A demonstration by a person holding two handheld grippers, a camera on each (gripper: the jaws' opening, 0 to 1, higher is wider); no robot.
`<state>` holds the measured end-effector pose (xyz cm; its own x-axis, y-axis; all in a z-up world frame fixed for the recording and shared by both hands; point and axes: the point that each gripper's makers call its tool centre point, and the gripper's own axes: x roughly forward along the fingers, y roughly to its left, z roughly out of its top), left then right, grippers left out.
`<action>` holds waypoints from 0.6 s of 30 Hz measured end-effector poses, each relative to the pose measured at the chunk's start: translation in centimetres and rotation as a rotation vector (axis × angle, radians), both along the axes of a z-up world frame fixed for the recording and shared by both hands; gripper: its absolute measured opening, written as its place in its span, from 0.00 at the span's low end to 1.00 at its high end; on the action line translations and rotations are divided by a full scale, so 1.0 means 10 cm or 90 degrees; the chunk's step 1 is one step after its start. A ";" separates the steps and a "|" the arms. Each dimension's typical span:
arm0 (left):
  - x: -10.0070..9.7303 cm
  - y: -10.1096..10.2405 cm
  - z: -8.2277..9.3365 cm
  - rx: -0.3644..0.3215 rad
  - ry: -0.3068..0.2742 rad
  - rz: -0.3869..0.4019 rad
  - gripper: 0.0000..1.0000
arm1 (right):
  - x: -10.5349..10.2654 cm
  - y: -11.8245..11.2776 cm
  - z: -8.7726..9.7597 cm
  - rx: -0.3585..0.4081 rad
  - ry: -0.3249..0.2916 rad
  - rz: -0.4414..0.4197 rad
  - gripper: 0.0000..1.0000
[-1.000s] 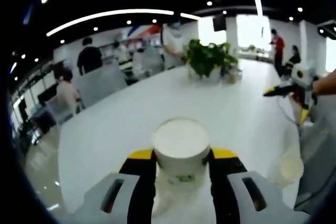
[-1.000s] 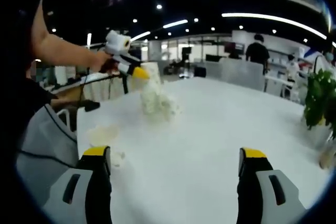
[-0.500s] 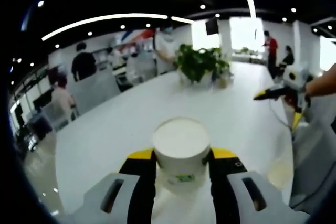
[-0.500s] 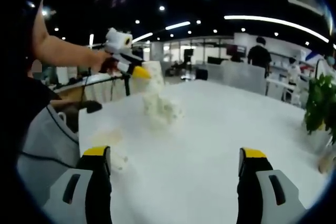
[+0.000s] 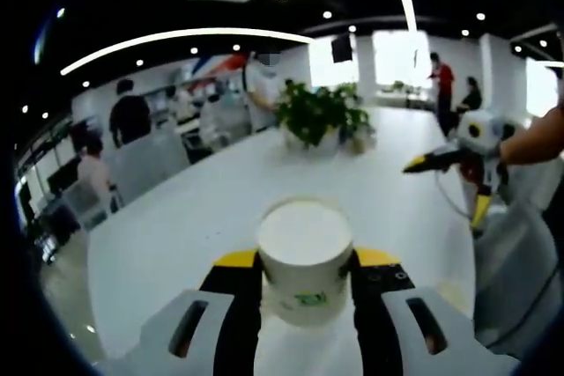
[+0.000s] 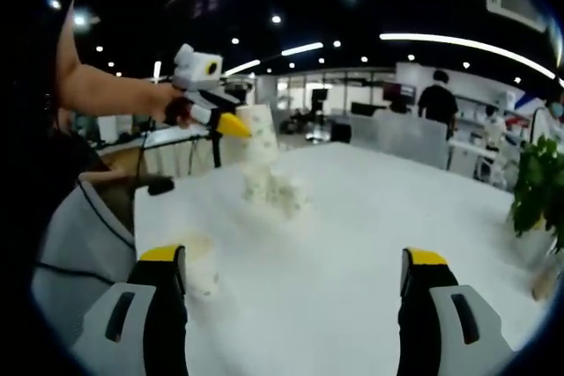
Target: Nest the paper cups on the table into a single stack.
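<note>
Left gripper [image 5: 306,281] clamped on paper cup [image 5: 305,257]; right gripper [image 6: 295,292] wide apart, empty

Left gripper [image 5: 304,283] jaws clamped; right gripper [image 6: 295,292] spread, apparently idle.

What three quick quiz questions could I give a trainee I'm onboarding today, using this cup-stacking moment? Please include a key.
1. True or false: the left gripper is shut on a paper cup.
2. How do the right gripper's jaws stand? A) wide apart with nothing between them B) shut on a cup C) shut on a plant
3. Fill in: in the right gripper view, a cluster of cups stands on the white ____, below the held cup.

Key: 1 true; 2 A; 3 table.
</note>
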<state>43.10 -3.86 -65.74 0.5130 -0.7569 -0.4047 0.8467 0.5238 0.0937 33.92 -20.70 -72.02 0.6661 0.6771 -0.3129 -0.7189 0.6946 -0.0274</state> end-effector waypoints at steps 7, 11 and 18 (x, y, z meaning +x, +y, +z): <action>-0.19 -0.13 0.12 -0.006 -0.005 -0.034 0.38 | 0.01 0.04 0.04 0.002 -0.005 0.003 1.00; -0.31 -0.19 0.13 -0.007 0.000 -0.052 0.38 | 0.00 0.08 0.07 0.005 -0.008 0.008 1.00; -0.46 -0.23 0.20 -0.016 0.002 -0.061 0.38 | -0.04 0.14 0.15 0.008 -0.017 0.019 1.00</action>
